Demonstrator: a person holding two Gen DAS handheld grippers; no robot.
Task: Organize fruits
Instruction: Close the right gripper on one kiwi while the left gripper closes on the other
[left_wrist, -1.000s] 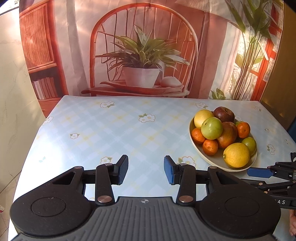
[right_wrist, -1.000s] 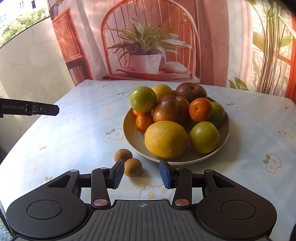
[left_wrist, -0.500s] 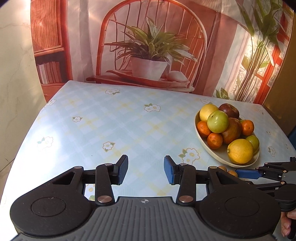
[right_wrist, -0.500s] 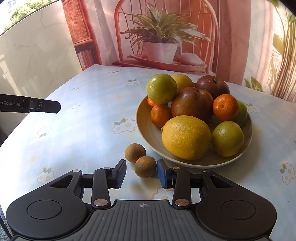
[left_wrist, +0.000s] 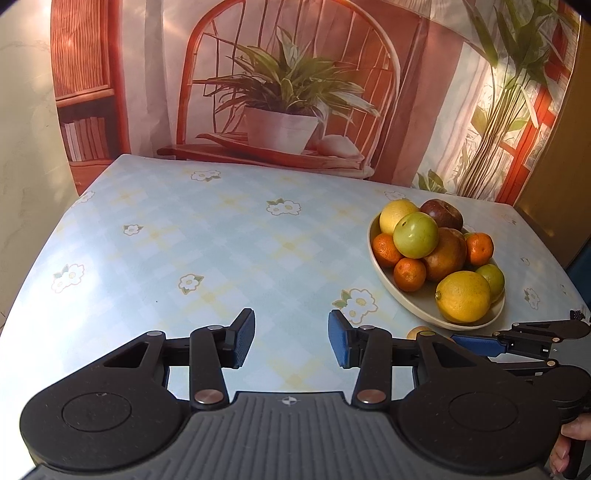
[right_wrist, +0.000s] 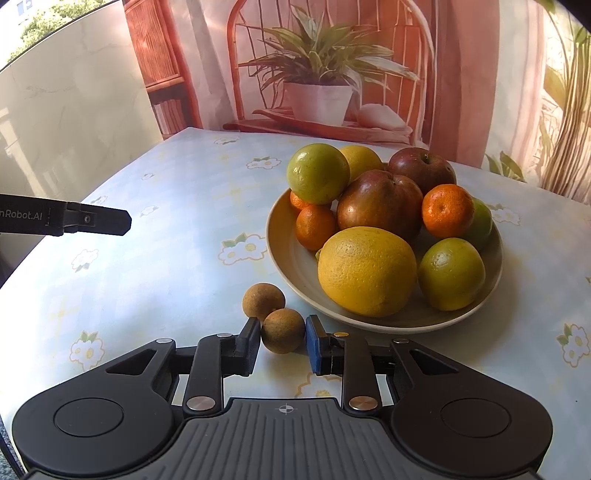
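Your right gripper (right_wrist: 282, 341) has just closed on the nearer brown fruit (right_wrist: 282, 330) beside the bowl (right_wrist: 280, 236), ready for lifting in; your left gripper (left_wrist: 291, 341) stays open, empty.

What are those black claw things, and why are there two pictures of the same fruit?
Each claw is a hand-held gripper with a little camera on it, so each picture looks along one claw. A person holds both. The left gripper hovers open over the pale blue flowered tablecloth, holding nothing. The right gripper has its pads against the nearer small brown round fruit; a second small brown round fruit touches it from behind. Beside them stands a beige shallow bowl piled with a big yellow citrus, green fruits, small oranges and dark red apples.
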